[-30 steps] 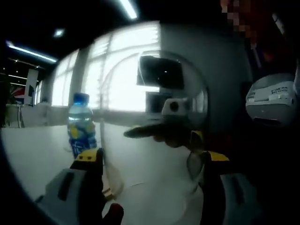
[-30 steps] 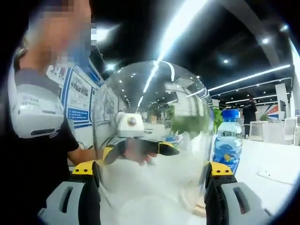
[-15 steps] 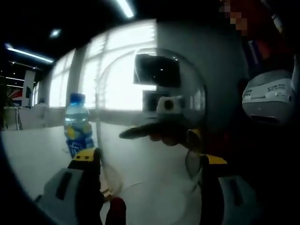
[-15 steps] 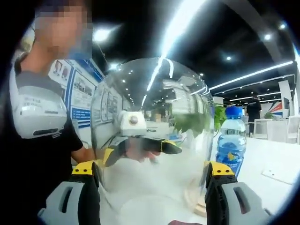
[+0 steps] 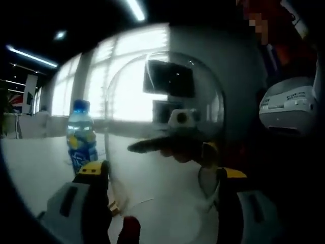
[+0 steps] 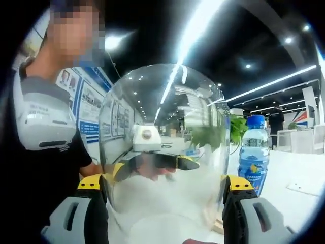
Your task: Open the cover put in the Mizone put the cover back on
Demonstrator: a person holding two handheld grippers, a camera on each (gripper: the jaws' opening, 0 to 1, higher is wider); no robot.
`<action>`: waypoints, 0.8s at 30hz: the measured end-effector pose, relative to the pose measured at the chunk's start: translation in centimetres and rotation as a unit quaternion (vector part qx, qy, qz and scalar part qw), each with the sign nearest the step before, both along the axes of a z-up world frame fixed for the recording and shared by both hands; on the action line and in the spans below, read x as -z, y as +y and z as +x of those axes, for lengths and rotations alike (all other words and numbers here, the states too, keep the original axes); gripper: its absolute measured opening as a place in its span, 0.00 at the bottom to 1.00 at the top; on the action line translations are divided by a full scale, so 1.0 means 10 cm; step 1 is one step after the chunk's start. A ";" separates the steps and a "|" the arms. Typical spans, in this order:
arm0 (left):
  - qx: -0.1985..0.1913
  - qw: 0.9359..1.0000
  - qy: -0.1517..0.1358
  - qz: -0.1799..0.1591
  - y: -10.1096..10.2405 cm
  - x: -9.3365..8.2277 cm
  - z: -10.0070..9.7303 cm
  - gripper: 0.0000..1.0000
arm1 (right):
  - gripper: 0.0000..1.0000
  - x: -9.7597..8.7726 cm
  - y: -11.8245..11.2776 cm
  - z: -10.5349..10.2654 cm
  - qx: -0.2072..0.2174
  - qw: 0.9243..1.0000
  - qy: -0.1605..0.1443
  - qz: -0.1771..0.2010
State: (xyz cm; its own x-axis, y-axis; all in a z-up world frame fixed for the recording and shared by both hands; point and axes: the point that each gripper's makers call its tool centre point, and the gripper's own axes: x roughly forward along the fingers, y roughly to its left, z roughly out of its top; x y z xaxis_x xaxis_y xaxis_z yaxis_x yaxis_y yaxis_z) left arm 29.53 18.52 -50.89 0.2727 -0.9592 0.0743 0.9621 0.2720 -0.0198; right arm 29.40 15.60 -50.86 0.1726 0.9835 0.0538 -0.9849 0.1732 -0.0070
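In the right gripper view, the right gripper has its two jaws pressed on the sides of the clear glass cover, in the middle of the frame. The Mizone bottle stands on the white table at the right. In the left gripper view, the left gripper squeezes the same cover from the other side. The bottle is at the left there.
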 end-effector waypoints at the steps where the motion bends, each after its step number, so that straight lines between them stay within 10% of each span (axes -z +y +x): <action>1: -0.001 1.000 0.000 -0.001 0.01 0.00 0.00 0.81 | 0.89 0.00 0.00 -0.01 0.000 1.000 -0.001 0.003; 24: -0.005 1.000 0.010 0.001 -0.03 0.04 0.04 0.82 | 0.89 0.01 0.04 0.00 -0.005 1.000 0.012 0.002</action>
State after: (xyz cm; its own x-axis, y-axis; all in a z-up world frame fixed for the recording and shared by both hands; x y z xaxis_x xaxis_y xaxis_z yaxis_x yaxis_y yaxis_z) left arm 29.93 18.20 -51.24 0.2837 -0.9566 0.0667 0.9587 0.2816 -0.0388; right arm 29.39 15.98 -50.97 0.1647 0.9849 0.0535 -0.9863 0.1640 0.0166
